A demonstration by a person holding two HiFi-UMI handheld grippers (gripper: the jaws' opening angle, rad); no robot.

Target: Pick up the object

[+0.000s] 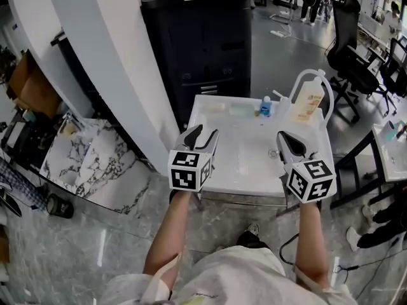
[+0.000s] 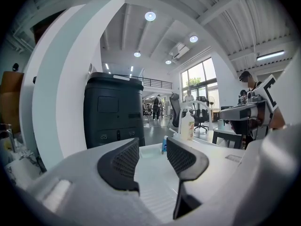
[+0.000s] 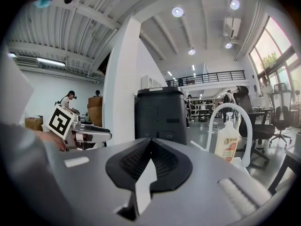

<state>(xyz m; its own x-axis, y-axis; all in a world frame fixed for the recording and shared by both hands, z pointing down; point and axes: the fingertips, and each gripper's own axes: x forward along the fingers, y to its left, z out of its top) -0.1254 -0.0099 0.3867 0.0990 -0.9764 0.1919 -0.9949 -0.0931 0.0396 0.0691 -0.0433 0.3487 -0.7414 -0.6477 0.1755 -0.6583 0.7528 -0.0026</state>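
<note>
Both grippers are held above a white washbasin (image 1: 245, 184), as seen in the head view. The left gripper (image 1: 205, 132) is over the bowl's left edge and the right gripper (image 1: 283, 136) is near the drain (image 1: 273, 152).

In the left gripper view the left jaws are spread wide and nothing is held between them. Only the bare basin and, well beyond it, a small blue bottle (image 2: 164, 144) are seen through the gap. In the right gripper view the right jaws are pressed together tip to tip, with nothing gripped.

Which object is meant cannot be told. The things within reach are lined up on the basin's rear ledge, well apart from both grippers. The blue bottle stands near the middle, and a pump bottle (image 1: 308, 100) stands to its right beneath the arched white tap (image 1: 316, 73). A pale clear item (image 1: 240, 110), too blurred to name, lies to the left.

The whole ledge and the bowl are shown only in the head view. The blue bottle is missing from the right gripper view, where the pump bottle and tap are seen at the right. Each gripper is caught by the other's camera. A dark cabinet (image 1: 203, 37) behind the basin is seen in all three views. Office chairs (image 1: 356, 62) are seen at the far right of the head view.
</note>
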